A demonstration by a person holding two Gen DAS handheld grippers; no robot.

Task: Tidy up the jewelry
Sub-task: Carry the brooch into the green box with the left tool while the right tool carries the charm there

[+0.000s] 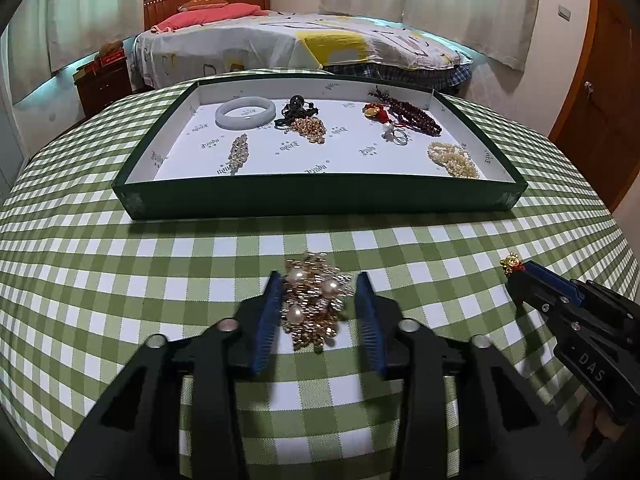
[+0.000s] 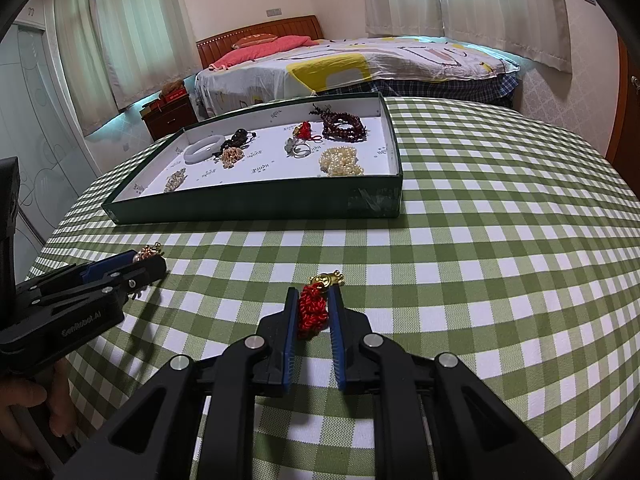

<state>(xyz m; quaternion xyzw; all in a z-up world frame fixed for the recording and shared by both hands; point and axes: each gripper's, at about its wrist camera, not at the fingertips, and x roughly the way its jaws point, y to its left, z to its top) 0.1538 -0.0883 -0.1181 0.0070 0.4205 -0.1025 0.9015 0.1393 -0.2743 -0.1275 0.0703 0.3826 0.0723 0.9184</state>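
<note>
A gold and pearl cluster piece point(image 1: 314, 300) lies on the green checked tablecloth point(image 1: 120, 280) between the blue pads of my left gripper point(image 1: 320, 284), which is open around it. A red knotted charm with a gold figure point(image 2: 316, 306) lies between the pads of my right gripper point(image 2: 314, 296), which stands close around it; the pads seem to touch its sides. The right gripper also shows in the left wrist view point(image 1: 520, 276) with the gold figure point(image 1: 510, 261) at its tip. The left gripper shows in the right wrist view point(image 2: 148, 264).
A dark green tray point(image 1: 320, 196) beyond the grippers holds a pale jade bangle point(image 1: 245, 113), black beads point(image 1: 298, 110), gold chains point(image 1: 310, 129), a crystal clip point(image 1: 238, 152), dark red beads point(image 1: 412, 114), a ring point(image 1: 400, 136) and pearls point(image 1: 454, 159). A bed point(image 1: 280, 44) stands behind.
</note>
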